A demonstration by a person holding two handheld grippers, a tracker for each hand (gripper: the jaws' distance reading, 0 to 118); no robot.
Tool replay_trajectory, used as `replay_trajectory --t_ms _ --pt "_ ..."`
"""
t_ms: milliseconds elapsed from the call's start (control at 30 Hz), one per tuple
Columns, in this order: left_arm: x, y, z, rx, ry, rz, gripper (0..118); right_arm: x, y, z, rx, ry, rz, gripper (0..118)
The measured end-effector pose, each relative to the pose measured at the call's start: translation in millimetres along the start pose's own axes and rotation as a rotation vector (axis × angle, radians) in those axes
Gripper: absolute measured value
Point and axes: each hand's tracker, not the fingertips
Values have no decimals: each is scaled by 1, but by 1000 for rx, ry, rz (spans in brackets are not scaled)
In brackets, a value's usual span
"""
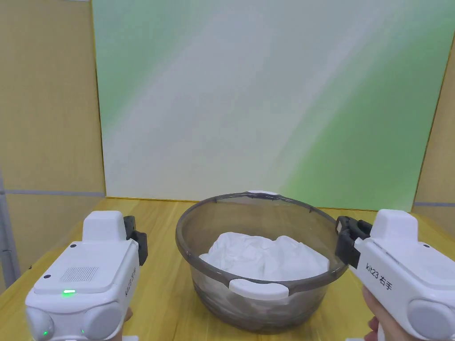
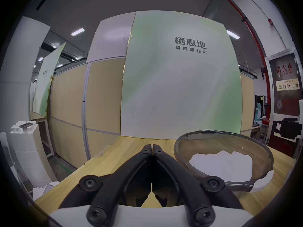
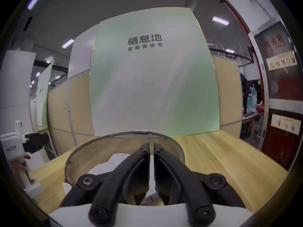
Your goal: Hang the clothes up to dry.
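A crumpled white garment (image 1: pixel 265 257) lies inside a smoky see-through basin (image 1: pixel 195 253) with white handles, standing mid-table. The same garment (image 2: pixel 223 164) and basin (image 2: pixel 180 155) sit to the right of my left gripper (image 2: pixel 152 147), whose jaws are closed together with nothing between them. In the head view the left gripper (image 1: pixel 137 237) is held left of the basin and the right gripper (image 1: pixel 347 239) hovers just beside its right rim. My right gripper (image 3: pixel 151 146) points over the basin (image 3: pixel 77 155) and garment (image 3: pixel 105 166), jaws shut and empty.
The wooden table (image 1: pixel 155 275) runs back to a tall green-and-white panel (image 1: pixel 266 97) with tan partition walls (image 1: pixel 49 111) on both sides. White foam blocks (image 2: pixel 26 142) stand off the table's left edge. A dark red cabinet (image 3: pixel 282 116) stands to the right.
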Motion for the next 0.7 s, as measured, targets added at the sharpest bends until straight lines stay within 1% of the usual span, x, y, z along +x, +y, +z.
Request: replay_trajectory --t_ms 33,67,100,167,200,233,267,300,333,367,400,433,467,500,533,567,600,633,700 --pt "-2 1 2 12 12 -10 0 -2 3 2 5 23 16 4" --pt "-5 3 4 13 14 -16 0 -5 4 3 -12 21 12 4" --pt "-1 4 8 18 13 -14 0 -13 7 5 -4 41 38 4" --pt "-8 9 12 19 1 -5 0 -34 16 4 -3 118 69 4" --pt "-10 11 14 28 4 2 0 -49 23 3 12 187 105 4" --pt "-13 10 15 32 1 2 0 -64 30 1 28 284 144 4" --pt "-15 11 15 34 -1 -8 0 -79 33 -5 -36 336 112 4" --pt "-17 12 16 25 11 -16 0 -96 35 -13 -62 406 94 4" --pt "-20 13 18 24 10 -20 0 -115 34 -21 -90 444 97 4" --pt "-24 11 18 21 11 -18 0 -132 34 -29 -114 464 124 4" --pt "-28 10 19 17 13 -19 0 -155 34 -41 -129 485 194 4" --pt "-33 9 20 10 16 -20 0 -172 28 -53 -222 517 174 4" --pt "-38 7 20 0 24 -19 0 -186 15 -61 -369 501 124 4" --pt "-46 4 20 -10 33 -17 0 -204 13 -68 -274 535 187 4" --pt "-53 1 21 -18 43 -10 0 -221 7 -77 -274 569 207 4" --pt "-58 -1 23 -18 53 -8 0 -234 -1 -83 -302 564 201 4" --pt "-64 -3 24 -20 78 -6 0 -251 -8 -91 -314 532 193 4" --pt "-72 -5 24 -26 95 -9 0 -263 -15 -98 -330 535 198 4" --pt "-82 -8 27 -39 113 -16 0 -284 -32 -115 -397 606 236 4"
